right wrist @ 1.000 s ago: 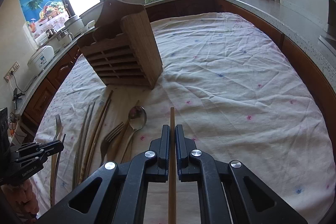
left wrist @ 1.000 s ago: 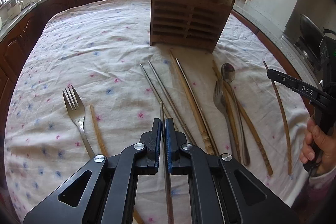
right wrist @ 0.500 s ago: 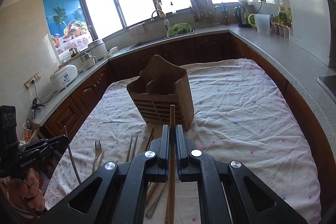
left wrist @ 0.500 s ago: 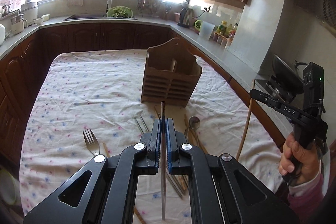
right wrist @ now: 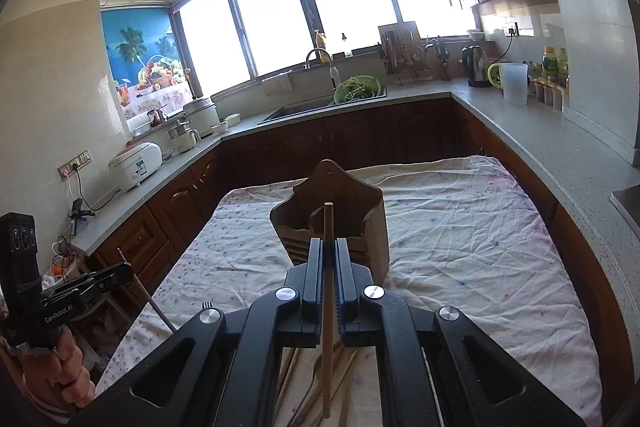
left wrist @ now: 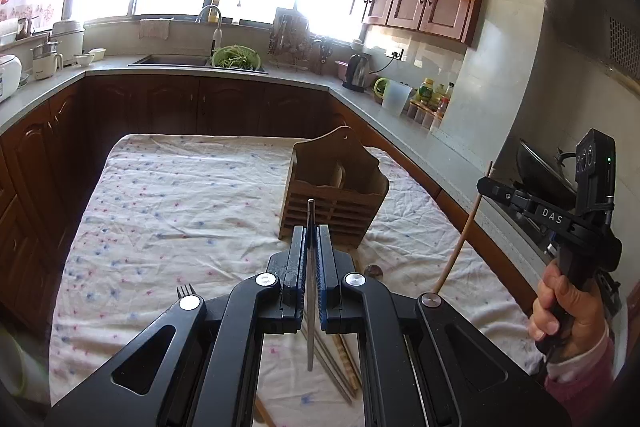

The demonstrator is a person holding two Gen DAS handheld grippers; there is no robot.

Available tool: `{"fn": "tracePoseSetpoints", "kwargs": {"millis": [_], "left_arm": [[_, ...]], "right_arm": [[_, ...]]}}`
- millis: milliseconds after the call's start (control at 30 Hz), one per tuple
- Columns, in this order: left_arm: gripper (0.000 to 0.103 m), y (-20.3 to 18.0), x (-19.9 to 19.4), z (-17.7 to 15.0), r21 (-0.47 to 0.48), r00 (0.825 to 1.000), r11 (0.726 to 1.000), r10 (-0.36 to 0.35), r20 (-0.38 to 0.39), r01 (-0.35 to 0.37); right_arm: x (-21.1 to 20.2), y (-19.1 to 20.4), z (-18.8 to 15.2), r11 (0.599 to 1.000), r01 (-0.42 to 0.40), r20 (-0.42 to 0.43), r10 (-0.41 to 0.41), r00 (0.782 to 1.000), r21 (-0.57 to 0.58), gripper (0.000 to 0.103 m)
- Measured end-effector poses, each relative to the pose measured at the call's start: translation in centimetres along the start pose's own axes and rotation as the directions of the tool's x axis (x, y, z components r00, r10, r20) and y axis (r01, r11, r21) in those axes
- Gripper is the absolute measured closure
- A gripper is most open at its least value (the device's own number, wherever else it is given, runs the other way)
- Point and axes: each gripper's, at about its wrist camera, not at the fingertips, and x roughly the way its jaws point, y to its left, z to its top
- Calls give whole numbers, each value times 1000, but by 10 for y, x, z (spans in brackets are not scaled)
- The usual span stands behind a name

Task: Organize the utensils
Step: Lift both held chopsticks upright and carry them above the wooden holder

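The left gripper is clamped on a metal chopstick; the right gripper is clamped on a wooden chopstick. Both sticks are held clear of the cloth. The holder stands at frame centre and looks empty from here. A fork, a spoon and more chopsticks lie low in the frame. Sorting has barely begun.

I count one wooden utensil holder, one metal chopstick, one wooden chopstick, one fork, two hand-held grippers.
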Motion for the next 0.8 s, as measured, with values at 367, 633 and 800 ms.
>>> {"fn": "tracePoseSetpoints", "kwargs": {"millis": [367,633,800], "left_arm": [[99,0,5,33,11,997,1000,-4,72,3],[99,-3,18,80,39,987,999,-21,162,14],[99,-12,33,116,75,974,997,-23,226,6]], "right_arm": [[13,0,24,1000,-15,52,14,999,19,98],[21,-3,65,999,-27,152,20,988,41,98],[29,-8,96,998,-10,232,-4,973,56,98]]}}
